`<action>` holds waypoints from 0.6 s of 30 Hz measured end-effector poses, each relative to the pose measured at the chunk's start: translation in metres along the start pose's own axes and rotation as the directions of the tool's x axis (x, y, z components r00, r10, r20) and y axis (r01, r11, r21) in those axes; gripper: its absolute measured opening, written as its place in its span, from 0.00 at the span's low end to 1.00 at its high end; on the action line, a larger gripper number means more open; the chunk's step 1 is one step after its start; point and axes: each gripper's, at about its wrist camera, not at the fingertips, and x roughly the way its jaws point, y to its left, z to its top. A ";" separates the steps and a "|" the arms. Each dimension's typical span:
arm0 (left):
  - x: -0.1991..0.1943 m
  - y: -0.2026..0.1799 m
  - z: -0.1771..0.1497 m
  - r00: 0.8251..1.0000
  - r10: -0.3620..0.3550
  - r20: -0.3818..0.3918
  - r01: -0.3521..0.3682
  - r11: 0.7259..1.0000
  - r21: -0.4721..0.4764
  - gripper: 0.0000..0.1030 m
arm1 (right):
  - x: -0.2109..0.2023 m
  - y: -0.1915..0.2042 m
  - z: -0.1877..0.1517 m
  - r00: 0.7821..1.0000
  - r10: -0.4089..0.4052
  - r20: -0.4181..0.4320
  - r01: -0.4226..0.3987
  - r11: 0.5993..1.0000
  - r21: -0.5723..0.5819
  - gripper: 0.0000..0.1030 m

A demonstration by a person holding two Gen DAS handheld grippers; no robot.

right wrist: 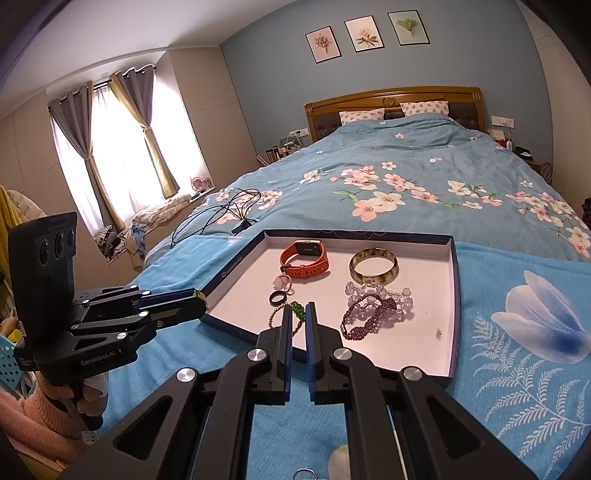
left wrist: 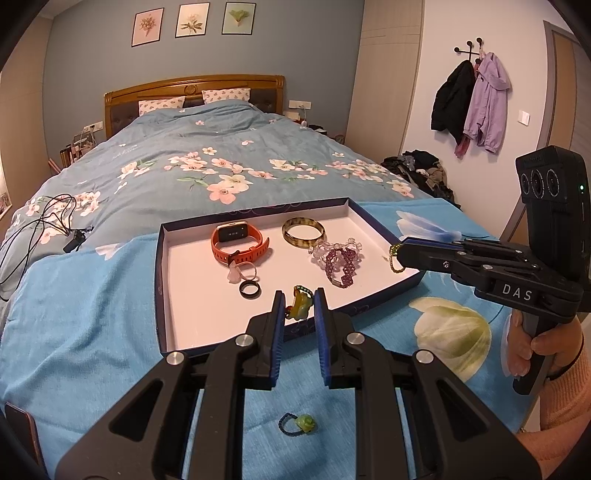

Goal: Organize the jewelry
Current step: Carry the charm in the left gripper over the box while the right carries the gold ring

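Two grippers work at the tray (left wrist: 162,258). Left gripper (left wrist: 299,301), frame centre, clamps a yellow-green pendant (left wrist: 300,306); right gripper (right wrist: 297,314) pinches a gold chain (left wrist: 394,258). Risk: either piece slips onto the blanket (left wrist: 92,314), joining the green ring (left wrist: 301,424) at lower centre.

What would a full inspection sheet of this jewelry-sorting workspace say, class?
Surface: blue blanket spread on a bed.
Job's things: box tray holds orange watch, amber bangle, bead bracelets, black ring; green ring lies on the blanket.
Clutter: clothes pile beside the bed.
Grippers: left tool shut on yellow-green pendant; right tool shut on beaded chain.
Cables: black cable on the floral duvet.
Surroundings: coats on wall hooks, three pictures.
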 end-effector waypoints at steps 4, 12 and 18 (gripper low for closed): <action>0.002 0.001 0.001 1.000 0.003 -0.001 -0.003 1.000 -0.001 0.16 | 0.003 -0.002 0.002 1.000 -0.001 -0.001 0.001 1.000 0.001 0.05; 0.008 0.005 0.003 1.000 0.010 -0.004 -0.010 1.000 -0.005 0.16 | 0.005 -0.004 0.003 1.000 -0.003 -0.002 0.003 1.000 -0.002 0.05; 0.010 0.006 0.004 1.000 0.011 -0.008 -0.011 1.000 -0.007 0.16 | 0.011 -0.008 0.008 1.000 -0.010 -0.009 0.010 1.000 -0.003 0.05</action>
